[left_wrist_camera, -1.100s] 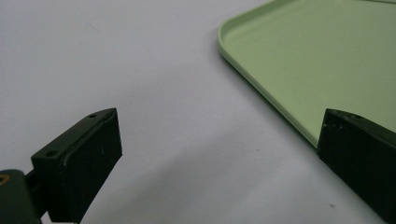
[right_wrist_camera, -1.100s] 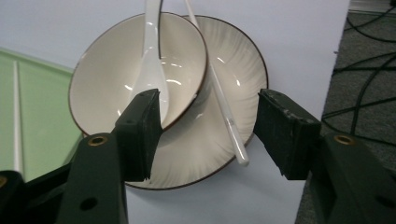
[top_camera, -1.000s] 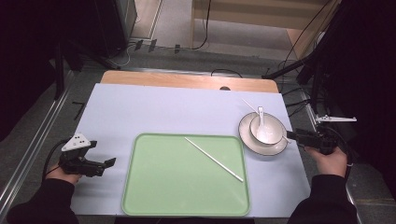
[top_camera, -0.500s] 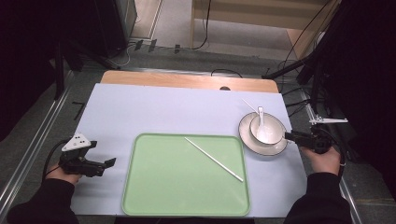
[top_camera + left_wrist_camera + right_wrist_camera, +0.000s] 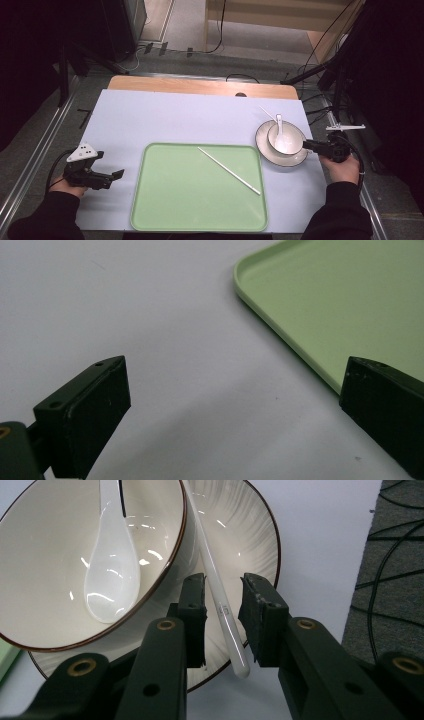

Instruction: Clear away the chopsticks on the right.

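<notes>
Dark floor and cables lie all around the table (image 5: 190,117), which has a pale cover and a strip of wood at its far edge. A green tray (image 5: 165,200) sits at the near edge, in the middle, with one white chopstick (image 5: 228,170) lying slanted on it.

Near the right edge stands a plate (image 5: 240,535) with a bowl (image 5: 45,580) on it and a white spoon (image 5: 111,570) in the bowl. A second chopstick (image 5: 218,597) leans across the plate beside the bowl. Its far end is cut off in the right gripper view.

The right gripper (image 5: 223,625) has its jaws on either side of this chopstick. They have just been closing, but small gaps show on both sides, so they are not squeezing it.

The left gripper (image 5: 107,177) rests near the left edge, beside the tray. Its jaws stand wide apart with nothing between them. Dark sleeves hide the person's arms.
</notes>
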`<control>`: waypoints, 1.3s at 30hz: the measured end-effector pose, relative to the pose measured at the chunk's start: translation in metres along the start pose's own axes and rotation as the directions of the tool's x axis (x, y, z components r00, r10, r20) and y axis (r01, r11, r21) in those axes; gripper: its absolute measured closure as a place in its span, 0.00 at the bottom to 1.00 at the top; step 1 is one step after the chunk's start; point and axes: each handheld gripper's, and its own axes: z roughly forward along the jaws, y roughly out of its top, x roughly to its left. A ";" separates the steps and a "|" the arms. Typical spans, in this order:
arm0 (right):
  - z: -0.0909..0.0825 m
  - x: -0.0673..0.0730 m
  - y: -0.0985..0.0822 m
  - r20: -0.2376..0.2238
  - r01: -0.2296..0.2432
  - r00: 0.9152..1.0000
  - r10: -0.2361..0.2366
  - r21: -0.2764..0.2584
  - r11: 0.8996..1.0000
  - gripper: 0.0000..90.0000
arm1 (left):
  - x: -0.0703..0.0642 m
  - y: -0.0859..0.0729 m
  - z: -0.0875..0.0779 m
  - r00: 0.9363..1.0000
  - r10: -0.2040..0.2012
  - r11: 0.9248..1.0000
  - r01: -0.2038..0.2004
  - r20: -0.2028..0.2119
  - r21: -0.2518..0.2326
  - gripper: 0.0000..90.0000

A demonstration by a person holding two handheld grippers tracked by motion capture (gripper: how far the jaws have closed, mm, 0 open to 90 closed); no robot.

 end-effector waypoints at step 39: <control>0.019 -0.007 0.000 -0.069 -0.034 0.997 0.039 0.085 0.996 0.93 | -0.001 0.000 0.000 1.000 0.003 1.000 -0.003 -0.001 0.003 0.00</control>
